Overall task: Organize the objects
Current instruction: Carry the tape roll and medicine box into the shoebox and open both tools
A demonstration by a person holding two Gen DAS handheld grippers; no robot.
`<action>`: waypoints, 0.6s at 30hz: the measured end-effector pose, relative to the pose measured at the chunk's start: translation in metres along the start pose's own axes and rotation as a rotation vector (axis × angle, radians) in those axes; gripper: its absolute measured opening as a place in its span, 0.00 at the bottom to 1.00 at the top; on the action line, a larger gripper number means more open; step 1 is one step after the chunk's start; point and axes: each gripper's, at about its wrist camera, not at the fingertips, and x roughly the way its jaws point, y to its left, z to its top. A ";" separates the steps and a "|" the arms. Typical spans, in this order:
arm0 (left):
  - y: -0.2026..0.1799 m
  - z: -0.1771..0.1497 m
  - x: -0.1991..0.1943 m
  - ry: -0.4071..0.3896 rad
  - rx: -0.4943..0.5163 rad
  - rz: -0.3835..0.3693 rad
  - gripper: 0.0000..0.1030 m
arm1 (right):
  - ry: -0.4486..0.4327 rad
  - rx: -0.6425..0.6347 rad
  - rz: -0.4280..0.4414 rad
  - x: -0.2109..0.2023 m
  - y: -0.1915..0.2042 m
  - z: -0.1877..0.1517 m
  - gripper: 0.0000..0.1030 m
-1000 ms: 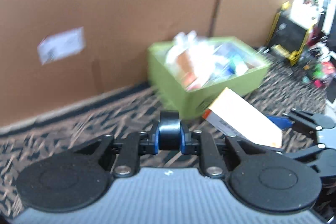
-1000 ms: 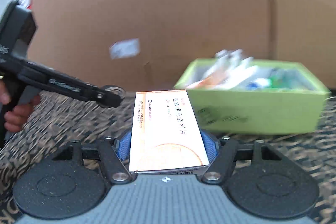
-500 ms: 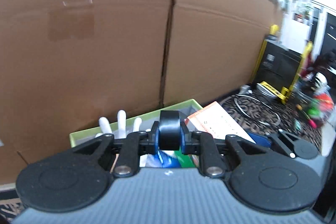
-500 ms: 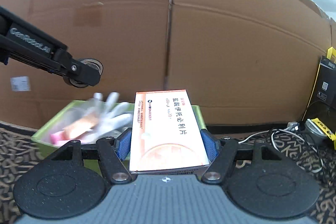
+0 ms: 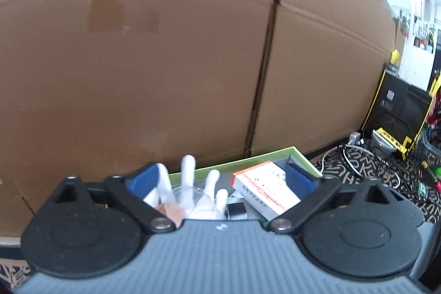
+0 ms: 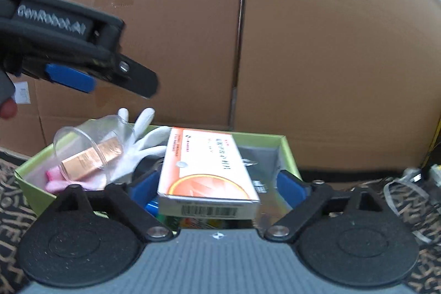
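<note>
A green box (image 6: 288,150) holds a white glove (image 6: 143,145), a clear plastic cup (image 6: 82,150), a copper-coloured bar and other items. An orange-and-white medicine box (image 6: 206,172) lies free between the wide-apart pads of my open right gripper (image 6: 217,189), over the green box. My left gripper (image 5: 220,181) is open and empty above the green box (image 5: 300,156); the glove (image 5: 201,197) and medicine box (image 5: 264,192) show between its fingers. The left gripper (image 6: 82,54) also shows at upper left in the right wrist view.
A tall cardboard wall (image 6: 303,59) stands right behind the green box. The floor is a patterned dark carpet (image 6: 413,205). Cables (image 5: 355,156) and a black-and-yellow case (image 5: 397,106) lie to the right.
Both grippers moved over the green box. The right gripper opened and let go of the medicine box. The left gripper opened from shut.
</note>
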 end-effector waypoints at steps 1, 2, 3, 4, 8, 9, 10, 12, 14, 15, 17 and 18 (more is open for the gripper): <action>0.001 -0.002 -0.004 -0.009 -0.007 -0.001 1.00 | -0.006 0.005 -0.004 -0.003 -0.001 0.000 0.95; 0.001 -0.003 -0.008 -0.013 -0.011 -0.005 1.00 | -0.014 0.015 -0.005 -0.008 -0.005 0.001 0.95; 0.002 -0.004 -0.013 -0.017 -0.014 -0.011 1.00 | -0.019 0.030 -0.010 -0.014 -0.006 0.002 0.95; 0.002 -0.006 -0.019 -0.021 -0.017 -0.015 1.00 | -0.022 0.053 -0.024 -0.019 -0.008 0.003 0.95; 0.003 -0.013 -0.045 -0.055 -0.043 -0.028 1.00 | -0.027 0.159 -0.014 -0.030 -0.015 0.006 0.62; 0.003 -0.015 -0.052 -0.066 -0.054 -0.034 1.00 | -0.004 0.171 0.005 -0.024 -0.016 0.006 0.53; 0.003 -0.016 -0.057 -0.074 -0.064 -0.039 1.00 | 0.013 0.174 0.010 -0.019 -0.012 0.002 0.50; 0.000 -0.018 -0.065 -0.074 -0.068 -0.047 1.00 | 0.013 0.165 0.002 -0.007 -0.004 0.001 0.49; -0.003 -0.021 -0.074 -0.070 -0.052 -0.046 1.00 | 0.006 0.154 0.029 -0.005 -0.002 0.002 0.49; -0.004 -0.022 -0.078 -0.069 -0.043 -0.038 1.00 | 0.008 0.161 0.031 -0.006 -0.003 0.003 0.53; -0.006 -0.025 -0.086 -0.061 -0.030 -0.022 1.00 | -0.013 0.196 0.034 -0.031 -0.004 0.006 0.75; -0.006 -0.026 -0.090 -0.060 -0.028 -0.016 1.00 | -0.036 0.209 0.039 -0.042 -0.005 0.005 0.87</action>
